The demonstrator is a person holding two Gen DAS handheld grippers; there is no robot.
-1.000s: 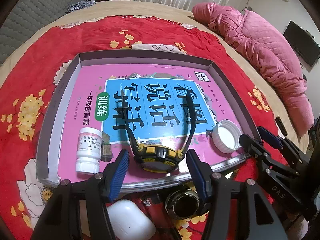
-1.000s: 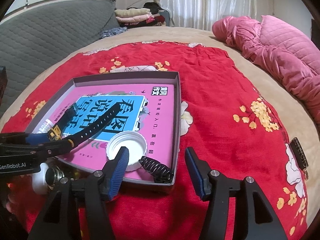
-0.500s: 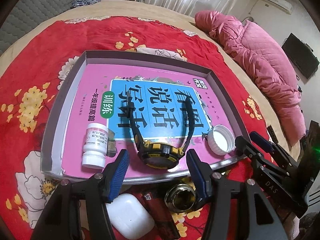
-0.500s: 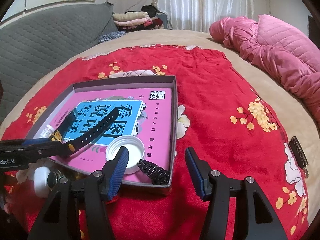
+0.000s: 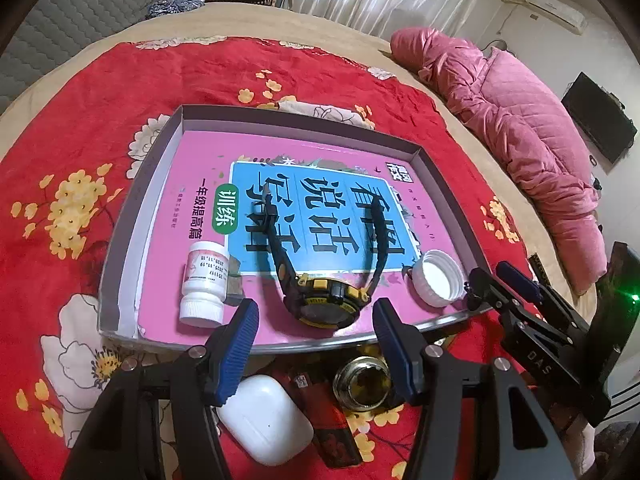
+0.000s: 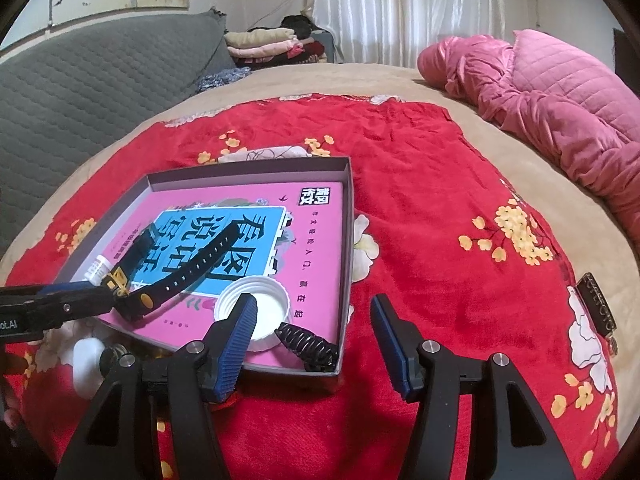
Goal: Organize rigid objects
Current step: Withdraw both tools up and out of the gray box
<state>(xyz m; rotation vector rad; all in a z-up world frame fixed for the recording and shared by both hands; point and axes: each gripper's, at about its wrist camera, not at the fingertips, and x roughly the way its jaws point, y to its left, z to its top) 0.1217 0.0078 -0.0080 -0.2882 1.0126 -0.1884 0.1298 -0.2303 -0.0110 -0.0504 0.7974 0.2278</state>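
A grey tray (image 5: 120, 264) on the red flowered spread holds a pink book. On the book lie a black-and-yellow watch (image 5: 324, 304), a white pill bottle (image 5: 204, 280) on its side and a white cap (image 5: 438, 282). A black coiled piece (image 6: 308, 340) lies in the tray's near right corner. My left gripper (image 5: 316, 320) hovers open over the tray's near edge. The watch face shows between its fingers, untouched. My right gripper (image 6: 314, 312) stands open over that corner, beside the cap (image 6: 256, 304), holding nothing.
Outside the tray, under the left gripper, lie a white earbud case (image 5: 264, 420), a small glass jar (image 5: 362, 384) and a red packet (image 5: 332, 420). A dark tag (image 6: 598, 304) lies on the spread at the right. A pink quilt (image 5: 520, 160) is bunched at the far right.
The left view has tilted slightly, so more of the earbud case and jar shows below the fingers. The right gripper has kept still. Nothing was taken hold of or let go.
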